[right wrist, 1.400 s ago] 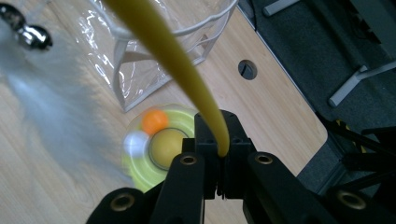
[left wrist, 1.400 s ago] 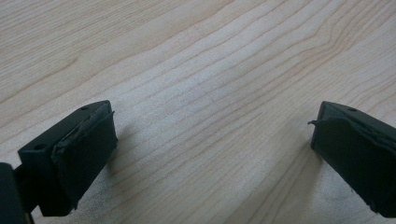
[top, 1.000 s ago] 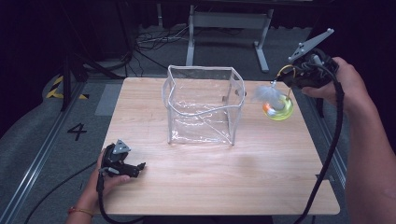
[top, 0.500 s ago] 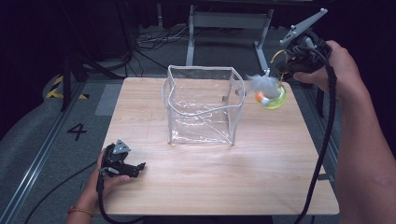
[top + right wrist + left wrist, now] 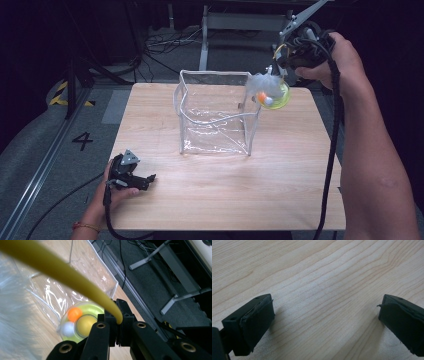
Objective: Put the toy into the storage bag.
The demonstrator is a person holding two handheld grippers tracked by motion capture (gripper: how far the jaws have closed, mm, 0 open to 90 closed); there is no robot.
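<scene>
A small toy point(image 5: 272, 95), a yellow-green dish with an orange, a white and a yellow ball under a whitish wrap, hangs in the air by the top right corner of a clear plastic bag point(image 5: 215, 115). My right gripper point(image 5: 276, 67) is above it, shut on the toy's yellow cord point(image 5: 62, 272). In the right gripper view the toy point(image 5: 82, 323) dangles below the closed jaws point(image 5: 117, 320), with the clear bag point(image 5: 75, 277) behind. My left gripper point(image 5: 149, 180) rests on the table near its front left corner, open and empty, its pads point(image 5: 257, 322) wide apart over bare wood.
The clear bag stands upright and open-topped at the middle back of the wooden table point(image 5: 280, 185). Beyond the table's far edge are metal stand legs point(image 5: 240, 22) and cables on a dark floor. A rail point(image 5: 45, 165) runs along the left.
My right gripper has risen and moved left toward the bag's top right corner, carrying the hanging toy with it. The left gripper has stayed put.
</scene>
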